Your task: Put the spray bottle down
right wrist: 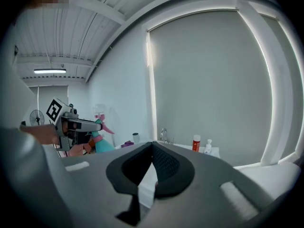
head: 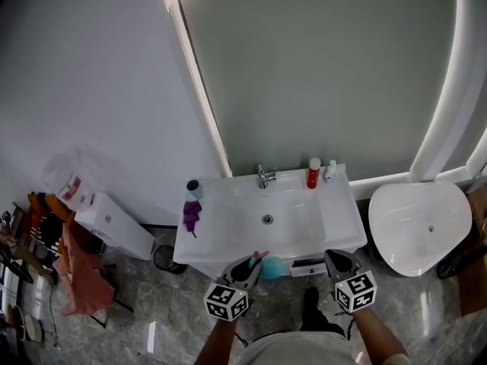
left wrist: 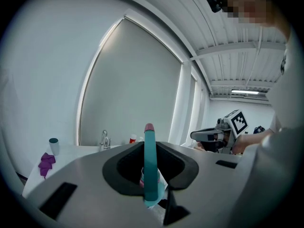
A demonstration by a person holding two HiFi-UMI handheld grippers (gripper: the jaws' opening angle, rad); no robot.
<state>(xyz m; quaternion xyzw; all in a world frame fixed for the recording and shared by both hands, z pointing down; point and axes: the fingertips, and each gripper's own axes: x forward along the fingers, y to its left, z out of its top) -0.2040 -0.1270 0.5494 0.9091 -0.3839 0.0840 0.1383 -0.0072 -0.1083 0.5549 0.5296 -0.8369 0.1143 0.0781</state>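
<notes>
Left of the faucet (head: 265, 176), a purple cloth (head: 191, 216) lies on the white desk (head: 342, 219). In front of the faucet, at the desk's near edge, the left hand-held gripper (head: 255, 263) is closed on the teal spray bottle (head: 272, 268). Further right, the right hand-held gripper (head: 337, 258) has its jaws together, with nothing between them.

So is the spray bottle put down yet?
Not yet, nothing looks done. The left gripper is shut on the teal spray bottle, holding it up near the front edge of the sink counter. The right gripper is shut and empty. Left to do: set it down and let go.
</notes>
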